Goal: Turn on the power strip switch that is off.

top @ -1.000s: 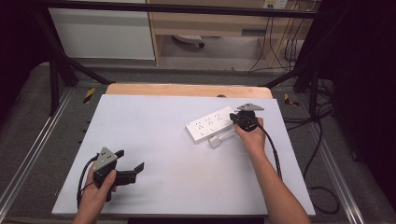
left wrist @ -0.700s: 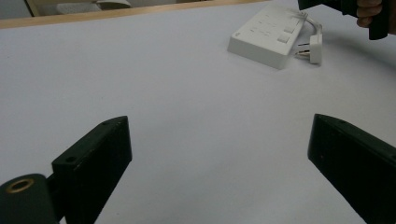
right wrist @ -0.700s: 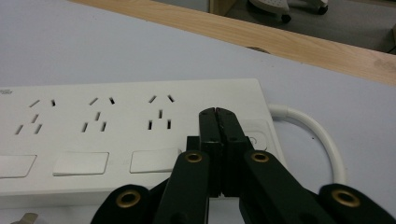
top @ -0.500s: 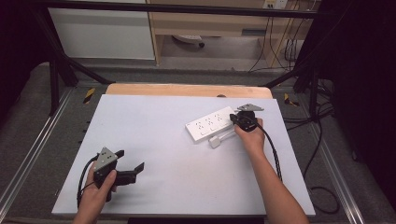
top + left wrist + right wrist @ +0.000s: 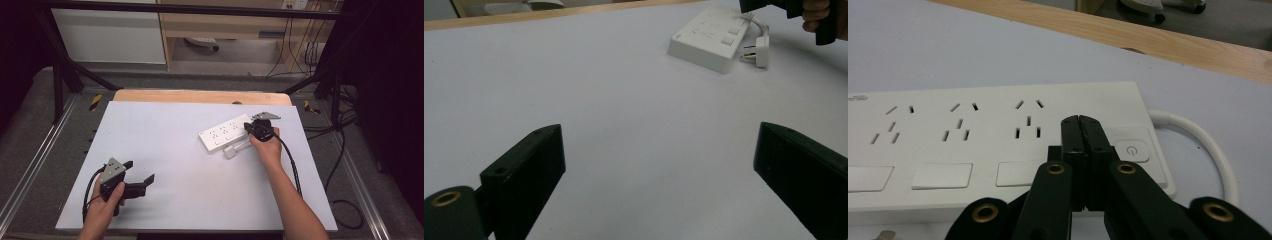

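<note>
A white power strip [image 5: 224, 133] lies on the table right of centre, with several socket groups and a power button [image 5: 1131, 150] at its right end. Its short white cable loops to a white plug [image 5: 229, 152] lying just in front of it. My right gripper [image 5: 248, 131] is shut with nothing between its jaws, and its tips [image 5: 1082, 123] hover over the strip's right end beside the power button. My left gripper [image 5: 142, 176] rests near the table's front left corner, open, with nothing between its fingers [image 5: 526, 170]. The strip [image 5: 710, 38] and plug [image 5: 758, 50] lie far ahead of it.
The white table top [image 5: 165, 145] has a wooden strip [image 5: 200, 96] along its far edge. Beyond it stand a white cabinet [image 5: 110, 35] and wooden furniture, with cables on the floor at the right. Black frame legs flank the table.
</note>
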`<state>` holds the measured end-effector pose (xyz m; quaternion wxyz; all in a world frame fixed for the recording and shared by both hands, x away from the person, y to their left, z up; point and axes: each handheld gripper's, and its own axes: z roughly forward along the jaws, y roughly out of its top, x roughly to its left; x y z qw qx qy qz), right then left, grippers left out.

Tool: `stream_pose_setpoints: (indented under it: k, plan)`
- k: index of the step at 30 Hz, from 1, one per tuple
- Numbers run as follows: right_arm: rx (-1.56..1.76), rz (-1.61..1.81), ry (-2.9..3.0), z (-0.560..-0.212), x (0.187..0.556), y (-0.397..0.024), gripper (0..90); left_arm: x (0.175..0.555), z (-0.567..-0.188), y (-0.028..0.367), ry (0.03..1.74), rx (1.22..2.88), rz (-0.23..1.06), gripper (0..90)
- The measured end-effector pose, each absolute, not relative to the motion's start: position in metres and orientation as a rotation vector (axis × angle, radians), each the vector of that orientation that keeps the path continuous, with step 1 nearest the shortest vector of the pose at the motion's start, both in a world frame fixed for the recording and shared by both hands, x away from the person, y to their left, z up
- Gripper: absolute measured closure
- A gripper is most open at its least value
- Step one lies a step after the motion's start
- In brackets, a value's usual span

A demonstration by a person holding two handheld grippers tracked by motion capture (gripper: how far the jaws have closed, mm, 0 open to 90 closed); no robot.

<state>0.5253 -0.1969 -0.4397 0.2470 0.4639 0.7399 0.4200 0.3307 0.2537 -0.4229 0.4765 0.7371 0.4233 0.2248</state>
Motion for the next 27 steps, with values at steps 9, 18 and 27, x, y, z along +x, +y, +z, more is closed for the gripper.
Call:
stream_pose_setpoints:
  k: [9,18,27]
  plan:
    - [1.254,1.163,2.034,-0.4402,0.522,-0.1909,90.0,0.3308,-0.4231,0.2537,1.036,1.802,0.549,6.5]
    - [1.25,1.167,2.044,-0.4408,0.5197,-0.188,90.0,0.3306,-0.4227,0.254,1.033,1.804,0.554,6.5]
    - [1.247,1.164,2.041,-0.4414,0.5189,-0.187,90.0,0.3302,-0.4222,0.2542,1.031,1.804,0.557,6.4]
